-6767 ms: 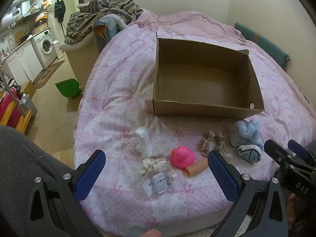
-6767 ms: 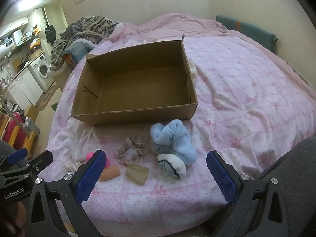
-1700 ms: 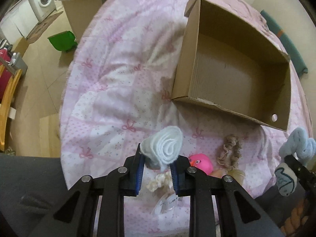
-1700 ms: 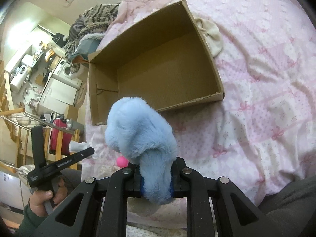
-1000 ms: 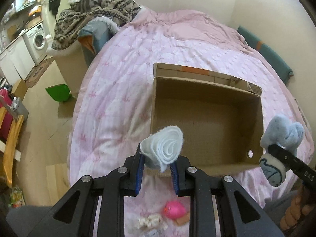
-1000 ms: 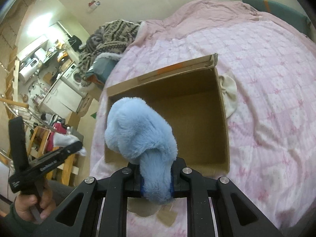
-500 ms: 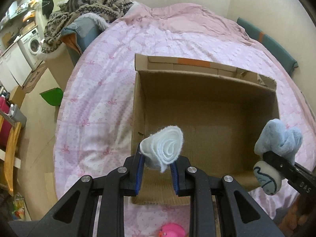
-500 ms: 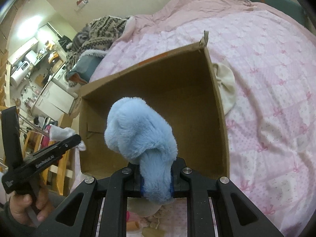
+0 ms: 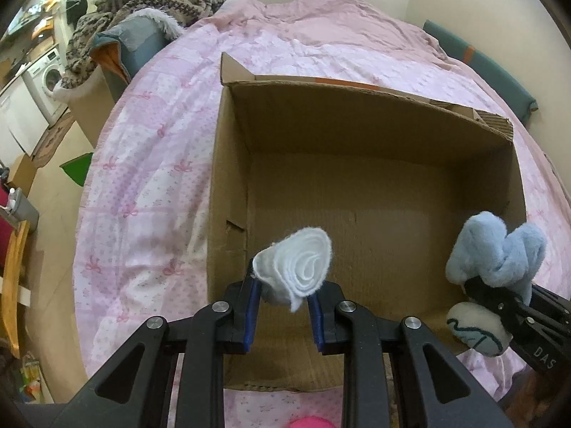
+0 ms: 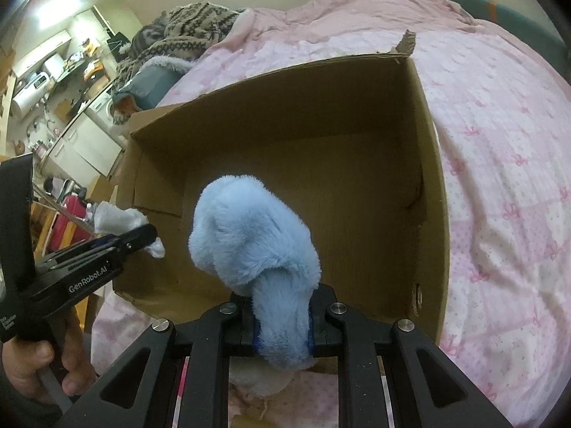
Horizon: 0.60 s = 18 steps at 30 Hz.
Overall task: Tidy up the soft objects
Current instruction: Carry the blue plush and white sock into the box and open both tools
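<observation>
Left gripper [image 9: 283, 312]: closed on a rolled white cloth [image 9: 298, 273], which is held above the near-left part of the cardboard box [image 9: 357, 135]. Right gripper [image 10: 282, 324]: clamped on a blue plush toy [image 10: 251, 235], which is held over the near-right part of the same box. The box is seen lying open on the pink bedspread [image 9: 150, 164], and nothing is visible on its floor.

Risks, as judged:
- The cloth is gripped low on the roll, with most of it standing proud of the fingers. It may unroll on release and drape over the near wall rather than fall inside.
- The plush is bulky and is pinched only at a narrow part. Its fur may snag on a pad when the jaws part, so that it gets dragged back out.
- The cream-coloured part of the plush hangs below the right gripper near the box's front wall, and it could catch on the rim if lowered without moving further in.
- The two grippers are near each other over one box, so a collision is possible if both are lowered together.
- The box is light and rests on soft bedding, so a knock against a wall may shift or tip it.

Counts: two grippers, one box, one white cloth, one blue plush. One pink object [image 9: 308, 422] is glimpsed at the lower edge of the left view; its kind cannot be told.
</observation>
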Tool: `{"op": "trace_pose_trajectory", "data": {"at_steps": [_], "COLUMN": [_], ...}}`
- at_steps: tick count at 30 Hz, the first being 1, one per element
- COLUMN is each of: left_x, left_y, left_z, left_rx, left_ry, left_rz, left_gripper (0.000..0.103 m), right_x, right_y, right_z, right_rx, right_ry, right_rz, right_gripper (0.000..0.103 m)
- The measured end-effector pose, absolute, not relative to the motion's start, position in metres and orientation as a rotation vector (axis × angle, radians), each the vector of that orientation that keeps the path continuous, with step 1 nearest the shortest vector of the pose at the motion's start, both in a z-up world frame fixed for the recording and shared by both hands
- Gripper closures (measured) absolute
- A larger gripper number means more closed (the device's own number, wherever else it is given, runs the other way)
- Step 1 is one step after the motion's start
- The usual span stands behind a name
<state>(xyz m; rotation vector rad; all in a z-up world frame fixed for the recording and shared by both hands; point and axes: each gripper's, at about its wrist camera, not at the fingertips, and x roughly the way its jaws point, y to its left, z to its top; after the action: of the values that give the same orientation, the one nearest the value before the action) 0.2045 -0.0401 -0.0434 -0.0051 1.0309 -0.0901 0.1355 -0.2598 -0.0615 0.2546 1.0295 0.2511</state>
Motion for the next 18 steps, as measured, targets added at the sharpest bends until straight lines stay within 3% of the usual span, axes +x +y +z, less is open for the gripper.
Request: {"op": "trace_pose_trajectory", "data": {"at_steps": [18], "left_x": [0.203], "left_y": [-0.045], "left_z": [-0.045], "left_rx": [0.026], "left_ry": [1.017], "left_rz": [-0.089], "left_gripper": [0.080], "right_x": [0.139], "right_y": [-0.270], "right_z": [-0.065], "right_rx": [0.285], "right_ry": [1.041], "right_rz": [0.226], "right_gripper": [0.080]}}
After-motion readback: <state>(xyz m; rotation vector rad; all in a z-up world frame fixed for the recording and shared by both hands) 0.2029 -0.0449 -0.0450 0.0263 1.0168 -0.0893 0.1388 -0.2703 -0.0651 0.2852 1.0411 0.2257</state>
